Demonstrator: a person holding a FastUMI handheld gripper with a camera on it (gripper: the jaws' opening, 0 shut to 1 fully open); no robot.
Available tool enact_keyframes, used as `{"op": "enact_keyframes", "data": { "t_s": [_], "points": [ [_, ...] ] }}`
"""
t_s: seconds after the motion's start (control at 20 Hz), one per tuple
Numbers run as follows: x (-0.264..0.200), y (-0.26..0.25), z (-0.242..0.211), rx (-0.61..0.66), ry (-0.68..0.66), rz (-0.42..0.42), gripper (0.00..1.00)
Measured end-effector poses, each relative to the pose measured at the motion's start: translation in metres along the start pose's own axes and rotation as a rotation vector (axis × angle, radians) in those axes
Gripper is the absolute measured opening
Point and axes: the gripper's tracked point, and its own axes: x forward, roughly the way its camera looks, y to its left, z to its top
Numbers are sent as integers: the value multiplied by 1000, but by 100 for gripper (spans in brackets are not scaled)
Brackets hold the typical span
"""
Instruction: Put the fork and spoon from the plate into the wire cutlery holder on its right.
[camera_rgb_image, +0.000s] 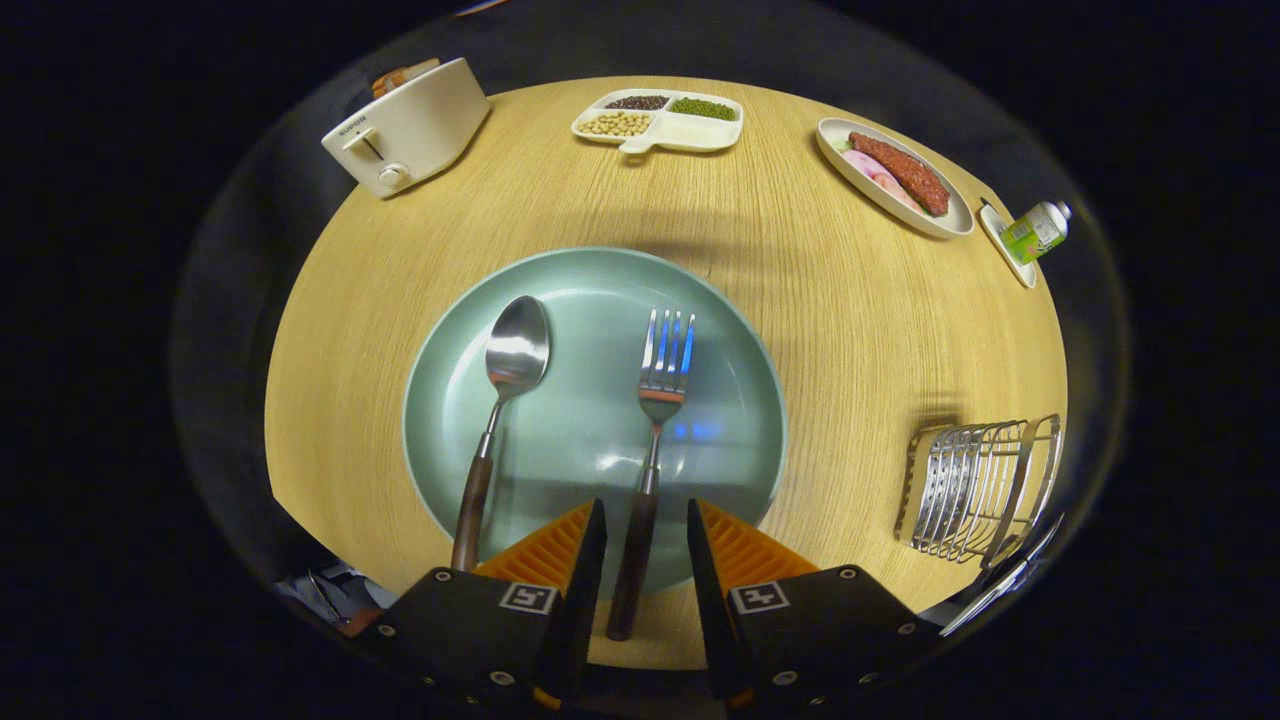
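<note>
The gripper hangs with its fingers apart astride the dark wooden handle of the steel fork on the round pale-green plate, so squeezing shut looks next.

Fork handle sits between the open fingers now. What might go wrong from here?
1. The fork handle is thin and round; the open gripper may pinch it off-centre, so it swings.
2. The spoon lies close beside it and may get nudged.
3. The wire cutlery holder looks light and may tip.
</note>
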Motion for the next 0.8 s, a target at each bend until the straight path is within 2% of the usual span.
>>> {"op": "enact_keyframes", "data": {
  "t_s": [0.15,0.3,0.55,0.8],
  "points": [
    [8,-2,-5,11,67,-12,35],
    [11,-4,3,30,46,0,14],
    [-7,-13,12,74,-25,29,10],
    [-47,-32,15,122,-140,84,8]
  ]
}}
